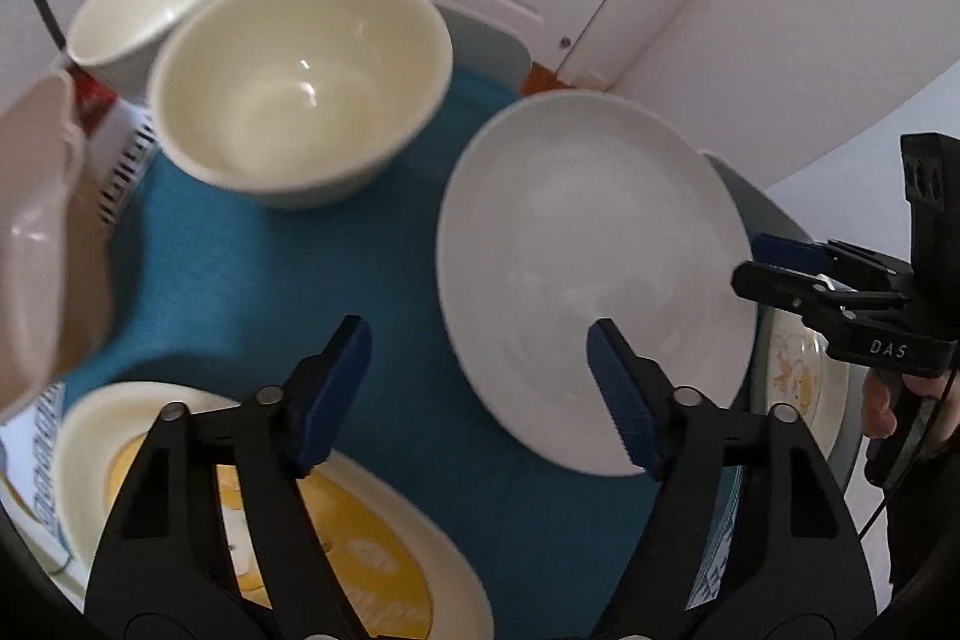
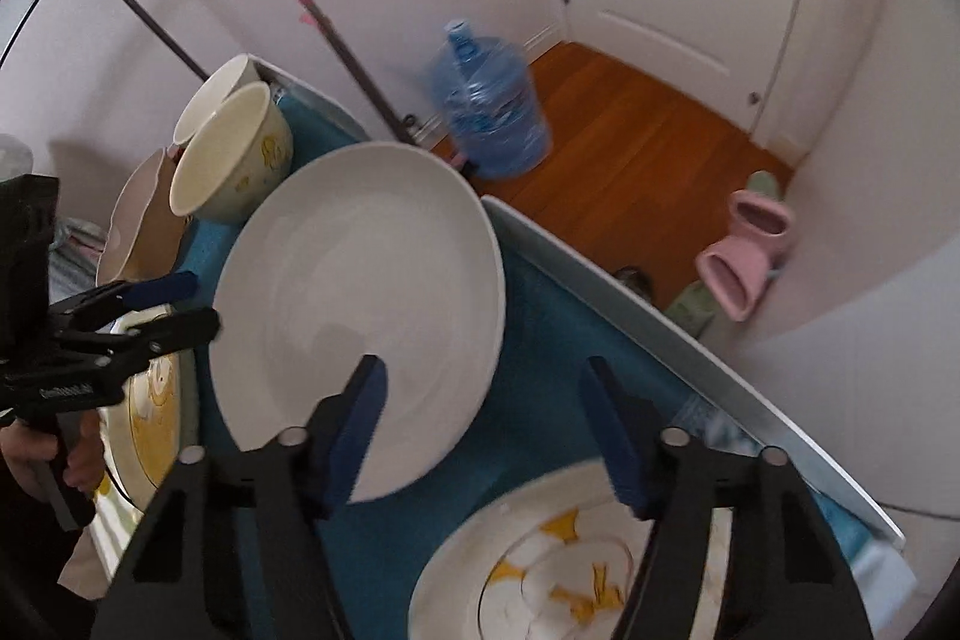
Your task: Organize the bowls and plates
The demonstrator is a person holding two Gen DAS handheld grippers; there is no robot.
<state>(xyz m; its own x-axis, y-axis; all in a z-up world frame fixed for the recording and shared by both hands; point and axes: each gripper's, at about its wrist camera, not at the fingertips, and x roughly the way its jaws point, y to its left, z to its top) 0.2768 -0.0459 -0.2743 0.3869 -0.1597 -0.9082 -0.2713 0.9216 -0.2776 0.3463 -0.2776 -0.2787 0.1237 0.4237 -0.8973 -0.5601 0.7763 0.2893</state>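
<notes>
A large white plate (image 1: pixel 594 268) (image 2: pixel 360 292) lies on the blue mat (image 1: pixel 240 280). Behind it stand a cream bowl (image 1: pixel 300 82) (image 2: pixel 228 154) and a white bowl (image 1: pixel 150 4) (image 2: pixel 210 100), with a pinkish dish (image 1: pixel 36 232) (image 2: pixel 138 226) beside them. One yellow-patterned plate (image 1: pixel 360 550) (image 2: pixel 150 418) lies under my left gripper (image 1: pixel 480 388), which is open above the mat, its right pad over the white plate's rim. A second patterned plate (image 2: pixel 570 568) (image 1: pixel 798 376) lies under my right gripper (image 2: pixel 486 430), also open, its left pad over the white plate's opposite rim.
The table's pale edge (image 2: pixel 660 316) runs close on the right. Beyond it on the wooden floor are a blue water bottle (image 2: pixel 492 118), pink slippers (image 2: pixel 744 250) and a leaning mop handle (image 2: pixel 336 46). A person's hand (image 2: pixel 36 454) holds the left gripper.
</notes>
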